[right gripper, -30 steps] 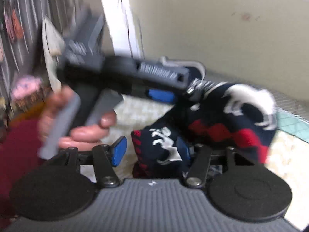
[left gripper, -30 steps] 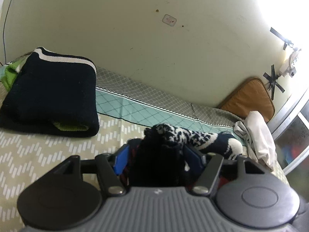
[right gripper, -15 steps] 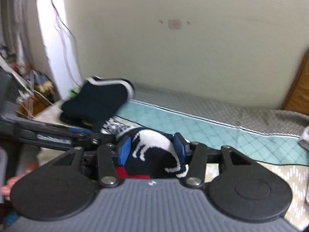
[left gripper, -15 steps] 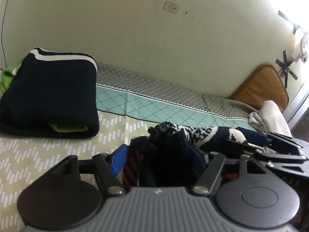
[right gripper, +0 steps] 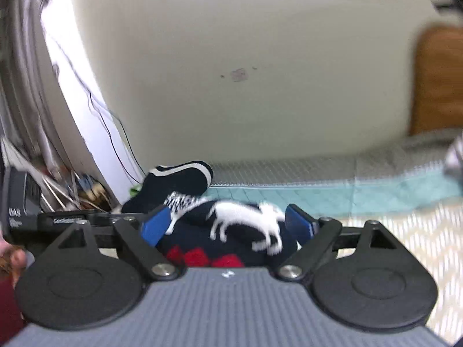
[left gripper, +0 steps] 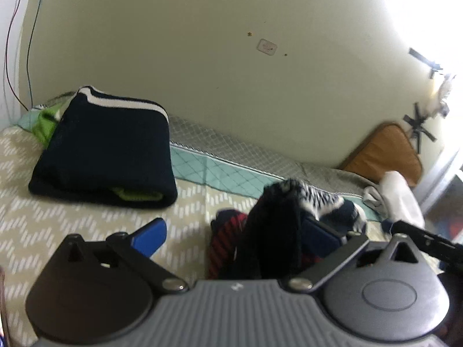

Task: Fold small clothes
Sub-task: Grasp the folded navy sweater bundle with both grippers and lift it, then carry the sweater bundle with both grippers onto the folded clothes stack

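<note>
- My left gripper: jaws just opened wide; patterned knit garment stands bunched between them, against the right pad, clear of the left pad.
- My right gripper: jaws just opened wide; same garment between the pads, contact unclear through blur.
- Only the left view shows the white cloth and folded navy sweater in full.
- Only the right view shows the garment's white animal figure and red patches.
- Garment lies on the bedspread, long axis running between both grippers, roughly along the wall.
</note>
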`<state>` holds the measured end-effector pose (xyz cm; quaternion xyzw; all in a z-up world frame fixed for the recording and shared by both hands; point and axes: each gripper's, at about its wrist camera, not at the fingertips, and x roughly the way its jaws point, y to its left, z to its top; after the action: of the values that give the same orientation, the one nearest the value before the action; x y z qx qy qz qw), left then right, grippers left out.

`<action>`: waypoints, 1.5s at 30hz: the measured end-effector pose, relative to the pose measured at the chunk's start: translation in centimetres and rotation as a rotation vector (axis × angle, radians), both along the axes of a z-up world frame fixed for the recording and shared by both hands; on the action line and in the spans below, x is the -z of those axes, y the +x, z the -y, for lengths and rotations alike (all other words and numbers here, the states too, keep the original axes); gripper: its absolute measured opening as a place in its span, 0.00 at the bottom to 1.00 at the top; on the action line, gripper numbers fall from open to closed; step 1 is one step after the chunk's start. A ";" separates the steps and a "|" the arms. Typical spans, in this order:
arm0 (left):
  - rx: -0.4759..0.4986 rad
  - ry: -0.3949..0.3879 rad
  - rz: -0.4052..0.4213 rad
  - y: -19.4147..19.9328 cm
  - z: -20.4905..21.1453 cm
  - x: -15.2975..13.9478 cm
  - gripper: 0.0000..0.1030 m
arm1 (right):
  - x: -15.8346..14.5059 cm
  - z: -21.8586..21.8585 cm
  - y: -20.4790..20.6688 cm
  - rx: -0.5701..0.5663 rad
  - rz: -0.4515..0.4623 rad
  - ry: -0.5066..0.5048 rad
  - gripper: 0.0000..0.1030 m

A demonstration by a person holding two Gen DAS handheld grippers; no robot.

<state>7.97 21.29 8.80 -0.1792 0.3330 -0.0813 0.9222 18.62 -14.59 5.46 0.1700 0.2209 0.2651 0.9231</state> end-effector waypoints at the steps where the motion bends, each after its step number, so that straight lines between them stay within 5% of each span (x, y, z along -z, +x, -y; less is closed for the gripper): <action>1: 0.016 -0.021 -0.002 -0.4 -0.2 0.3 1.00 | 0.7 0.8 -0.3 -0.006 -0.023 0.033 0.87; 5: 0.081 -0.115 -0.078 -0.4 0.0 2.3 1.00 | 4.3 2.6 -0.3 -0.063 -0.167 0.142 0.88; 10: 0.136 -0.124 -0.178 0.9 1.7 5.3 1.00 | 6.4 2.0 1.1 -0.079 -0.255 0.161 0.88; 15: 0.159 -0.102 -0.102 -0.1 2.9 6.1 0.99 | 7.1 -0.4 2.8 -0.130 -0.269 0.142 0.87; 19: 0.147 -0.068 -0.065 -0.3 3.5 6.4 0.92 | 7.1 -2.6 3.3 -0.139 -0.274 0.128 0.68; 22: 0.146 -0.108 -0.071 -0.1 3.0 6.3 0.72 | 6.6 -2.8 3.0 -0.124 -0.272 0.145 0.54; 24: 0.153 -0.134 -0.053 -0.3 2.8 5.5 0.61 | 5.8 -2.8 2.7 -0.130 -0.262 0.152 0.50; 30: 0.121 -0.171 0.117 -2.2 -0.4 -0.9 0.58 | -0.1 -5.1 2.7 -0.211 -0.140 0.194 0.48; 38: -0.043 -0.003 0.307 -0.7 -7.9 -10.4 0.59 | -9.0 -14.3 9.7 -0.364 0.026 0.232 0.48; 41: -0.114 0.040 0.309 1.7 -11.0 -10.8 0.60 | -9.7 -18.0 14.0 -0.398 0.037 0.254 0.49; 45: -0.206 0.071 0.179 6.7 -14.1 -6.0 0.60 | -5.9 -22.5 19.6 -0.384 -0.038 0.206 0.50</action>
<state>14.71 35.43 14.78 -0.1717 0.2319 0.0098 0.9574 38.21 7.90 11.39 0.2232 0.2385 0.4538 0.8291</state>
